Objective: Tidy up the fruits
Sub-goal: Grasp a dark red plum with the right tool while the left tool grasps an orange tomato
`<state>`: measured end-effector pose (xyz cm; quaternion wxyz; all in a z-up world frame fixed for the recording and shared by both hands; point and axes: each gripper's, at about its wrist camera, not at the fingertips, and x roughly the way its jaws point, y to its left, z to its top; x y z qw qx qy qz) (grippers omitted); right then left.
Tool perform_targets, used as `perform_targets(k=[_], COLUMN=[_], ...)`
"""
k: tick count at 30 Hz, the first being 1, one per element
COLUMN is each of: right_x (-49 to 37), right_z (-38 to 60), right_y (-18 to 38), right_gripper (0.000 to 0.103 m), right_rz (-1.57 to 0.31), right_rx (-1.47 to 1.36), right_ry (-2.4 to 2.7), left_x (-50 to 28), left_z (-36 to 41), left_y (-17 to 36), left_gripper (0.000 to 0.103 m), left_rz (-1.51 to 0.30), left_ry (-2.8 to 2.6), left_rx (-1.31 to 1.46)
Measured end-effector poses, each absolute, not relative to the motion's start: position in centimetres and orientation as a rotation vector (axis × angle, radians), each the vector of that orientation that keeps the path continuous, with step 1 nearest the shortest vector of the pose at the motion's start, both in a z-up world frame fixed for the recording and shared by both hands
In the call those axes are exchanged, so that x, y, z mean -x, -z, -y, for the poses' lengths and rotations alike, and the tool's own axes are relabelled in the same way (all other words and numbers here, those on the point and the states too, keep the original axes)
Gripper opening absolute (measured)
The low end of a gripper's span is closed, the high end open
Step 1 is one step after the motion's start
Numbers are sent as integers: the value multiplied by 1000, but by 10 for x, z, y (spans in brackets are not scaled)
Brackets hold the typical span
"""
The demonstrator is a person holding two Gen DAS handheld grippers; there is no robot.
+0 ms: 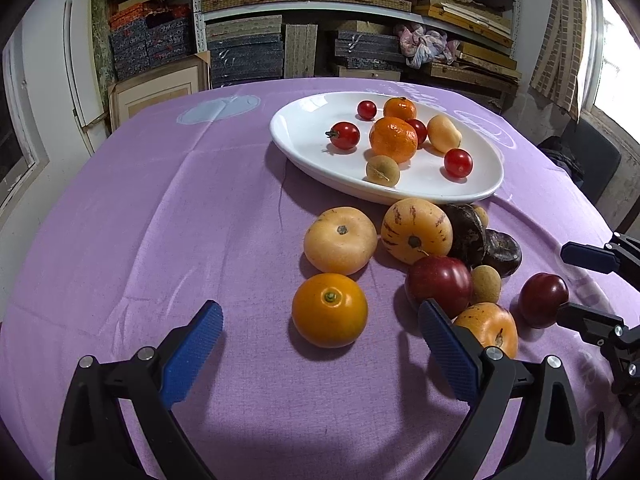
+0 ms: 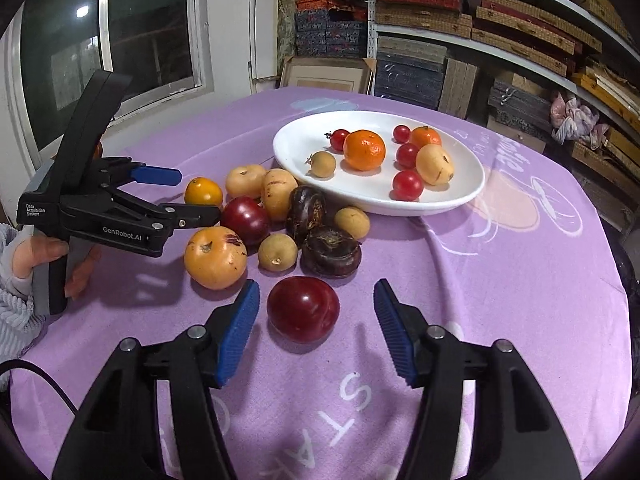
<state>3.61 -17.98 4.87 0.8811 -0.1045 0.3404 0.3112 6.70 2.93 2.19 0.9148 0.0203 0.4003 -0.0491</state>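
Right gripper [image 2: 316, 332] astride the near plum [image 2: 303, 309].
Fingers open, seemingly not yet touching; left gripper [image 1: 320, 348] open, farther off.

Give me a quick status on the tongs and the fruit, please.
Right tongs open, straddling dark red plum, pads not touching. Left tongs open, empty, behind orange tomato. White plate partly filled; path clear.
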Motion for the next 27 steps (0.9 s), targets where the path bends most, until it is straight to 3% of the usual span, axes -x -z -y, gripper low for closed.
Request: perform_targets(k=[7, 9, 14, 24, 27], right_x=[-41, -41, -46, -49, -46], right_z=[177, 174, 174, 168, 167], right_y=[-42, -40, -37, -34, -34], right_gripper=[58, 58, 56, 51, 50], right_rz=[-777, -789, -823, -845, -839], right_rx=[218, 226, 197, 207, 218], right_ry=[-669, -677, -691, -690, -689], left_x=[-66, -66, -68, -70, -70], left_z=[-27, -26, -24, -25, -23], left_y=[-22, -22, -19, -15, -14], left_gripper=[99, 94, 69, 66, 58], left_rz=[-823, -820, -835, -851, -853], left_ry=[141, 153, 179, 194, 198], left_rx=[-30, -27, -21, -2, -6])
